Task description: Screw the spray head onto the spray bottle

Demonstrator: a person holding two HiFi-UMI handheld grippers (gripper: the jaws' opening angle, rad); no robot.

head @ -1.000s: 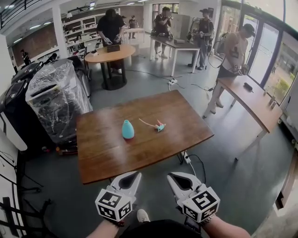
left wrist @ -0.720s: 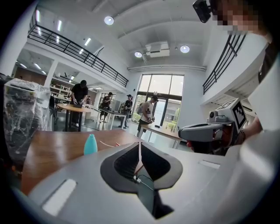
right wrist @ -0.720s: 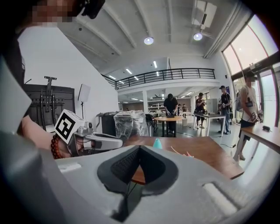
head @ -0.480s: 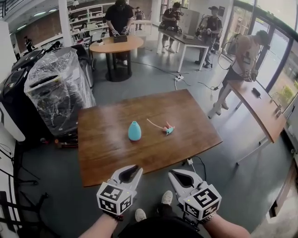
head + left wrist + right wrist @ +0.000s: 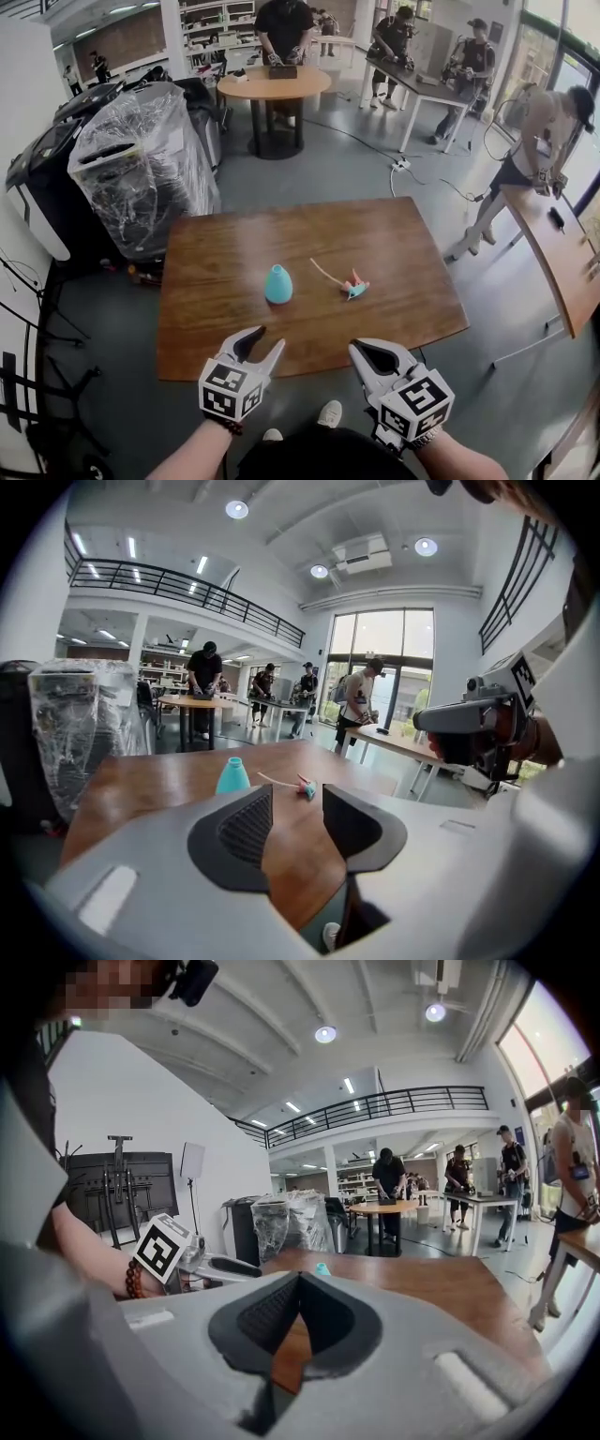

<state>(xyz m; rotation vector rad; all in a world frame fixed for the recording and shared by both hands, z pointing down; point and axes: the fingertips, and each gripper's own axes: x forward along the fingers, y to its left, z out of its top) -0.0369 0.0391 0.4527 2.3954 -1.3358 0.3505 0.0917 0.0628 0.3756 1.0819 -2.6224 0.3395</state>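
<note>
We have closed on the table (image 5: 216, 309). Left tongs (image 5: 267, 338) have just been opening, now part-way, with nothing between them. Right tongs (image 5: 356, 347) are closed and empty. The bottle (image 5: 277, 284) stands mid-table, and the spray head (image 5: 354, 287) lies apart to its right. We judge grasping imminent.

Open wood lies between the near edge of the table (image 5: 216, 314) and the bottle (image 5: 277, 284) and spray head (image 5: 354, 286), which sit apart mid-table with a gap between them; a plastic-wrapped machine (image 5: 141, 169) crowds the far-left corner.
</note>
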